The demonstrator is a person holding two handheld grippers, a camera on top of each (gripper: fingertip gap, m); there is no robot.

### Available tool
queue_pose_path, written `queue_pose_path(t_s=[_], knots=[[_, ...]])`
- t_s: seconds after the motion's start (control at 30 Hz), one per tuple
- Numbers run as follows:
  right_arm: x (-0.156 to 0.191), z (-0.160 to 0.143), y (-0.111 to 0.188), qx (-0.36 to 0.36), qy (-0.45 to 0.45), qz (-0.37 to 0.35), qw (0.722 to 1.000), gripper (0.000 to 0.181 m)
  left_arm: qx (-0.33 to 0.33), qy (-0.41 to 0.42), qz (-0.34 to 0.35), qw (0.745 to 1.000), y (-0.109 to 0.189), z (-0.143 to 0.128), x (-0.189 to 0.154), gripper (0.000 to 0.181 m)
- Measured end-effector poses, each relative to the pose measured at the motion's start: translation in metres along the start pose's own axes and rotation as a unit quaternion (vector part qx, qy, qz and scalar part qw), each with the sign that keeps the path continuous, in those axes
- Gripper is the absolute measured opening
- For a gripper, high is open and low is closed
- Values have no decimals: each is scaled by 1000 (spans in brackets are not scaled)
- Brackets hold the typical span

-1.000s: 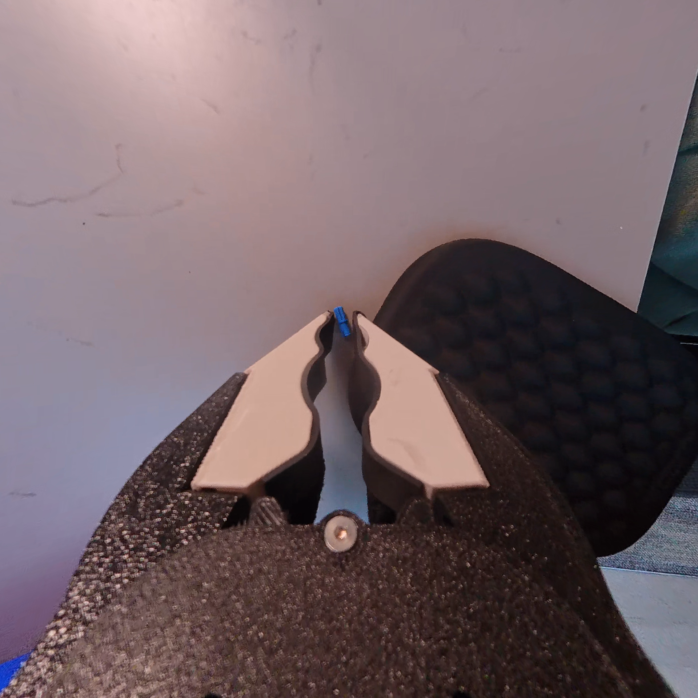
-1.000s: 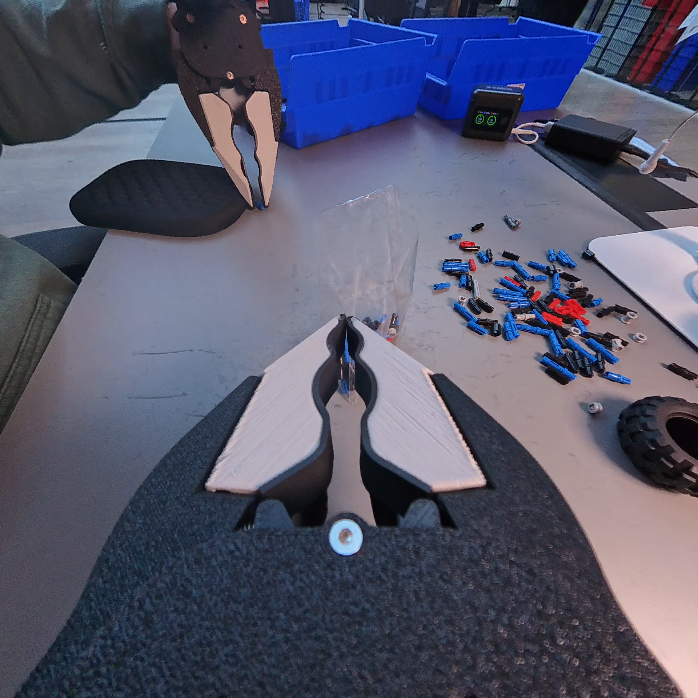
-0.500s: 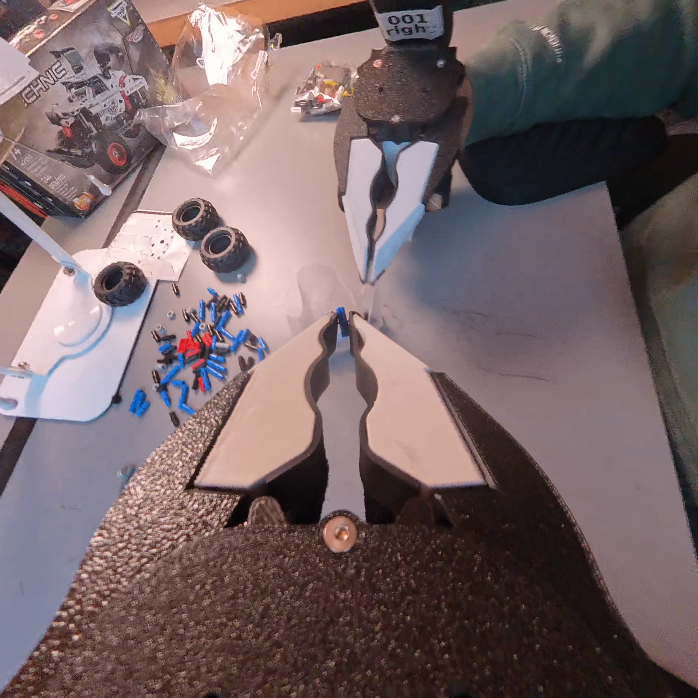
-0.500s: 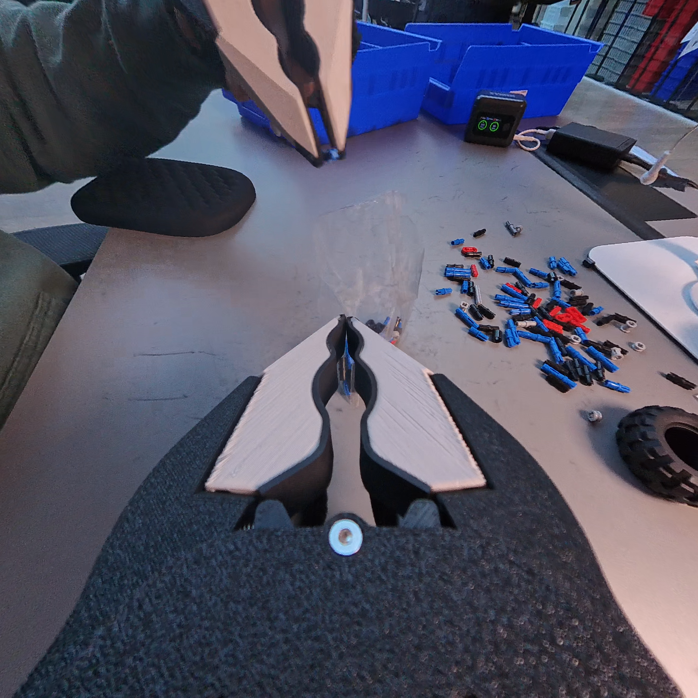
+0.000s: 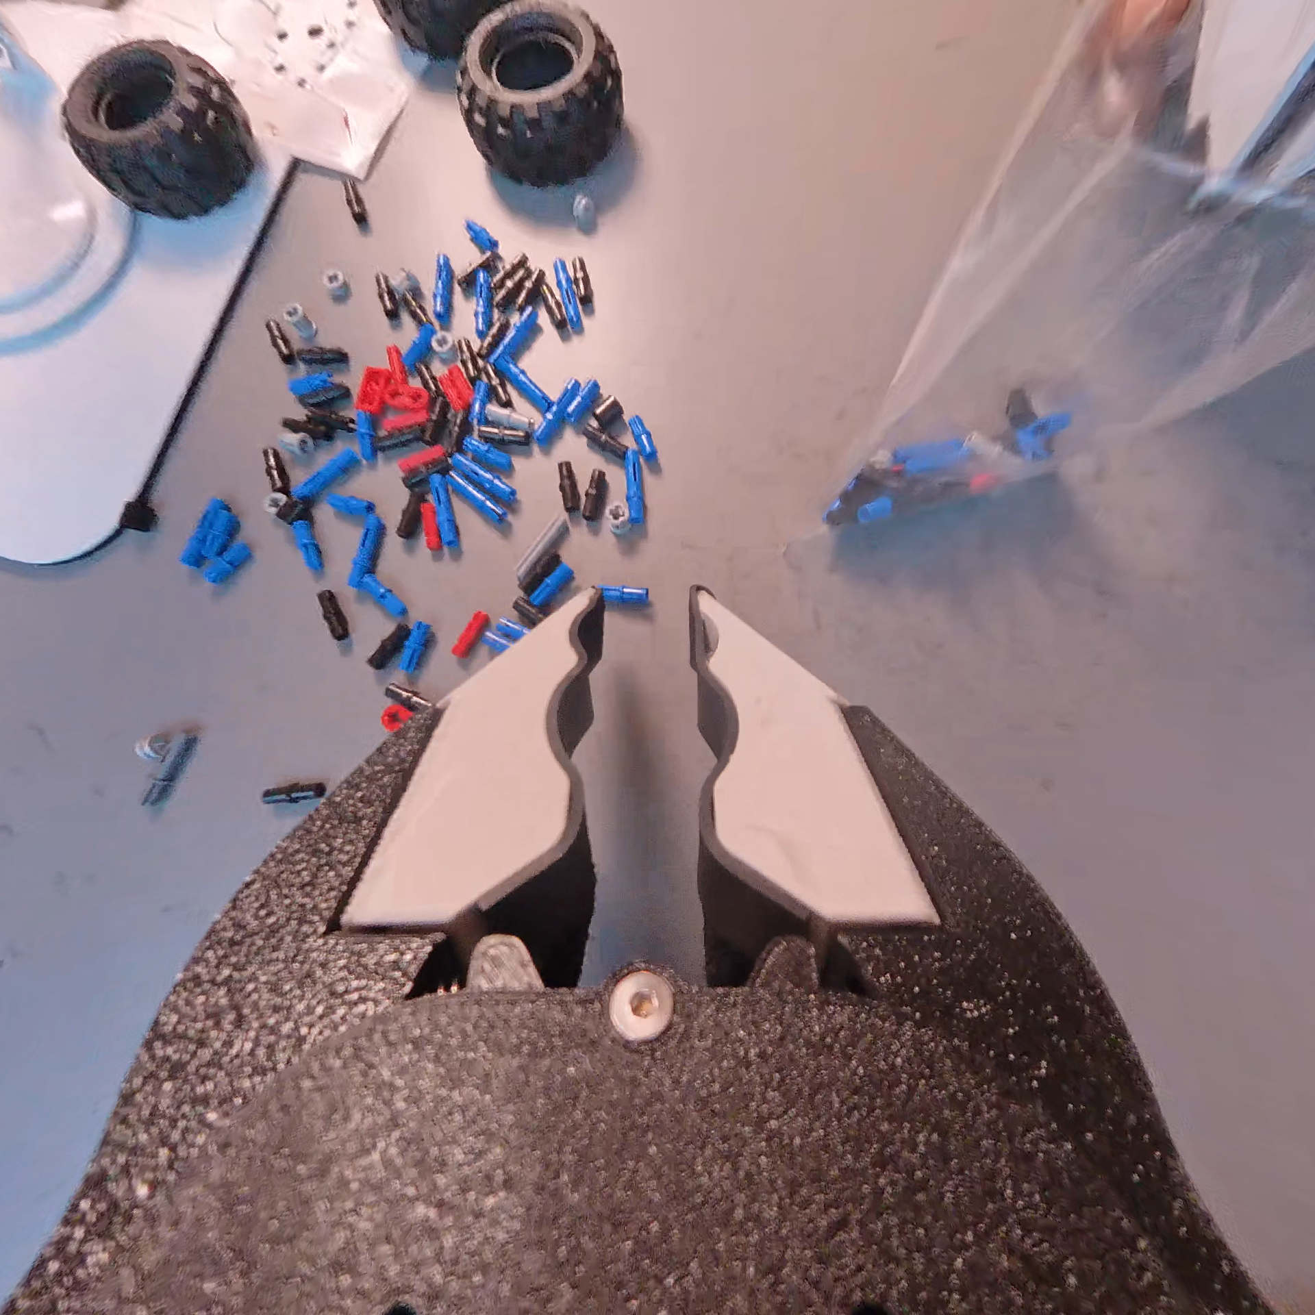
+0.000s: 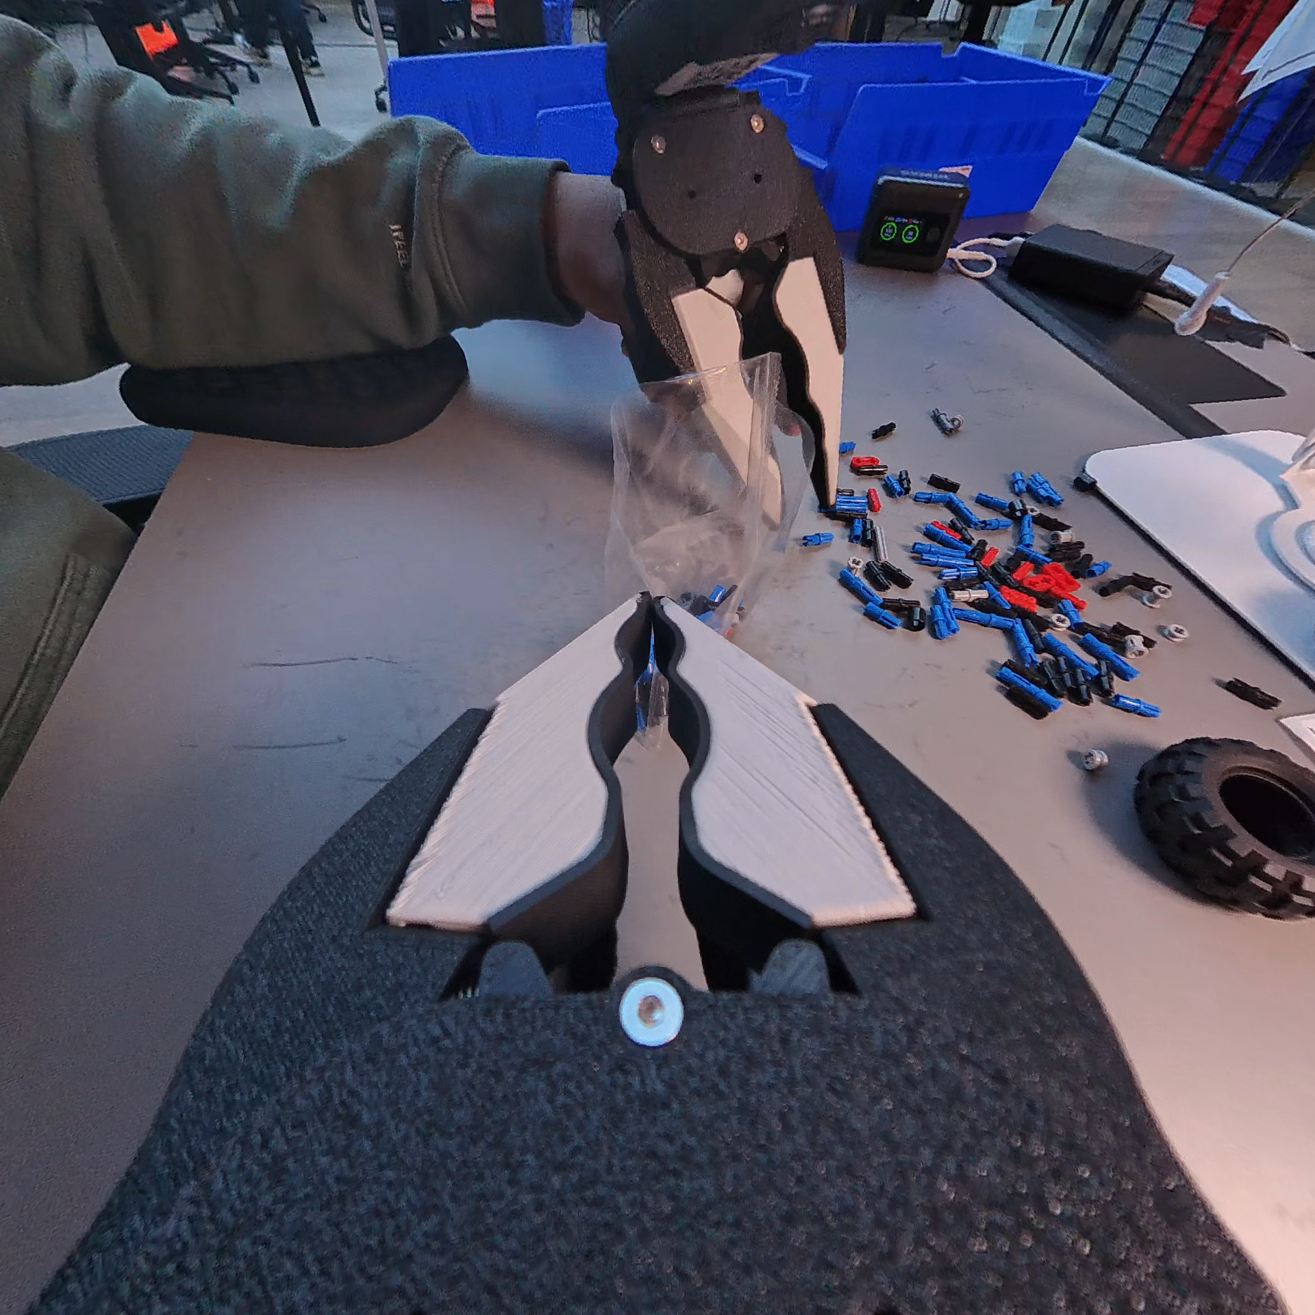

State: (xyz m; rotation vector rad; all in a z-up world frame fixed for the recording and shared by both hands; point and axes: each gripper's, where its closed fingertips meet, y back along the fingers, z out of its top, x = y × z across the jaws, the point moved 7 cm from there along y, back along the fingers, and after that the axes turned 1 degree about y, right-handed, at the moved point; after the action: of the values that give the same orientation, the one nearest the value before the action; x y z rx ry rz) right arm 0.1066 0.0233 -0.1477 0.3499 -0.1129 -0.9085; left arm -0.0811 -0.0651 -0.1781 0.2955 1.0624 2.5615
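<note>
My left gripper (image 5: 646, 598) is open and low over the grey table, at the near edge of a scatter of small blue, black and red pins (image 5: 441, 427). One blue pin (image 5: 625, 593) lies on the table between its fingertips. My right gripper (image 6: 651, 601) is shut on the bottom corner of a clear plastic bag (image 6: 697, 484) that holds a few pins. The bag also shows in the left wrist view (image 5: 1067, 320). In the right wrist view the left gripper (image 6: 800, 505) points down behind the bag, next to the pins (image 6: 996, 583).
Black toy tyres (image 5: 541, 107) (image 6: 1231, 818) and a white plate (image 5: 71, 356) lie beside the pins. Blue bins (image 6: 925, 107), a small screen device (image 6: 911, 220) and a black adaptor (image 6: 1089, 263) stand at the back. A person's sleeve (image 6: 249, 235) rests over a black pad (image 6: 299, 391). There is about 15 centimeters between the tips of the two grippers.
My left gripper swung from over the black pad to the pin scatter, came down and opened; the blue pin it held now lies on the table. My right gripper has kept hold of the bag.
</note>
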Motion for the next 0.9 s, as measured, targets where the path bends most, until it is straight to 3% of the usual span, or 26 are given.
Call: queue_pose_path(t_s=[0.1,0.5,0.57,0.7,0.8,0.9], knots=[[-1,-1,0,0,-2,-1,1000,0,24,-3,9,1000,-9,-4,3,23],[-2,-1,0,1,-4,0,1000,0,11,4,-8,1000,-13,0,5,14],[-2,-1,0,2,-1,-2,1000,0,-36,15,-30,999,-4,12,0,14],[-1,-1,0,2,0,-1,1000,0,-163,-14,-93,982,40,69,-32,14],[-1,-1,-1,3,1,1,1000,0,-150,-51,-103,982,45,87,-51,20],[-1,-1,0,3,1,-2,1000,0,-167,-32,-94,981,45,89,-43,24]])
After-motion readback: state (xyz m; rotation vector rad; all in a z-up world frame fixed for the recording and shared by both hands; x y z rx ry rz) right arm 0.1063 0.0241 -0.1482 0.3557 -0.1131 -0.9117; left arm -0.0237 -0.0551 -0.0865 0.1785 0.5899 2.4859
